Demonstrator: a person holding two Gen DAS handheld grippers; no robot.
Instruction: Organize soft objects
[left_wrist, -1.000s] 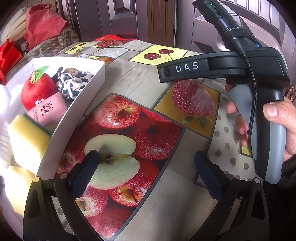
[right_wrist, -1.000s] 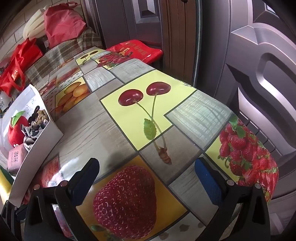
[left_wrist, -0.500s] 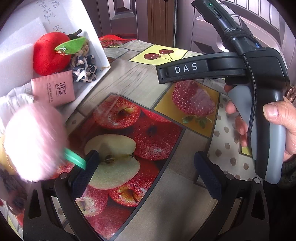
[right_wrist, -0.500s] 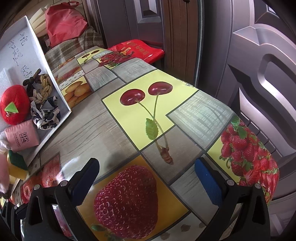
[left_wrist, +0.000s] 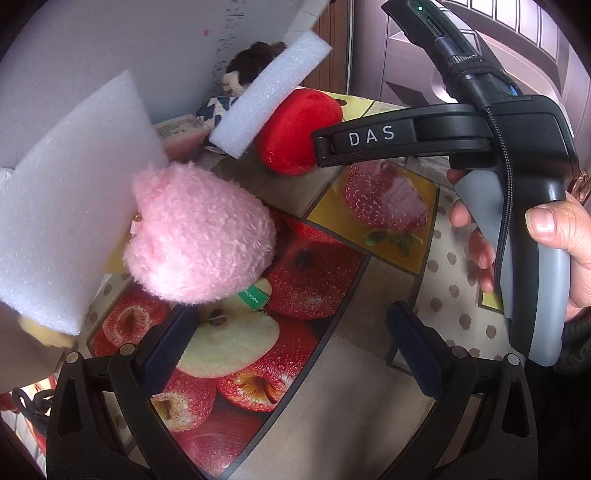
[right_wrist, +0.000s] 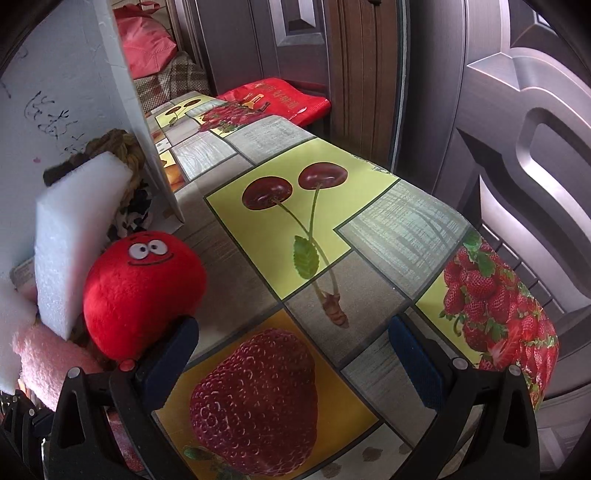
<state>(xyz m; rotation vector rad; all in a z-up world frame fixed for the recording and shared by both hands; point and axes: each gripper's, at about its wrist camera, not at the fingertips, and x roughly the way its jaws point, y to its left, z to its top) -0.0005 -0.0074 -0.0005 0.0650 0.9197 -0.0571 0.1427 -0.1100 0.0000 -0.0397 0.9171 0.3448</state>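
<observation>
A white box (left_wrist: 110, 44) stands tipped on its side at the left, with soft things spilling from it onto the fruit-print tablecloth (left_wrist: 369, 387). A fluffy pink plush (left_wrist: 199, 236) hangs just ahead of my open left gripper (left_wrist: 288, 332), by its left finger. Behind it are a red apple plush (left_wrist: 295, 133), a white foam block (left_wrist: 269, 96) and a large foam sheet (left_wrist: 70, 199). My right gripper (right_wrist: 291, 343) is open and empty; the red apple plush (right_wrist: 144, 284), face showing, touches its left finger. The foam block (right_wrist: 74, 236) leans beside it.
A rope knot (right_wrist: 118, 144) and patterned cloth (right_wrist: 136, 210) sit in the box mouth. A yellow sponge (left_wrist: 48, 332) peeks out under the foam sheet. A hand (left_wrist: 554, 229) holds the right gripper's handle. The table's edge (right_wrist: 546, 332) runs along a door at the right.
The box has swung up from lying flat to standing on its side. The pink plush, red apple plush and foam pieces have tumbled out toward the grippers. Both grippers stayed put.
</observation>
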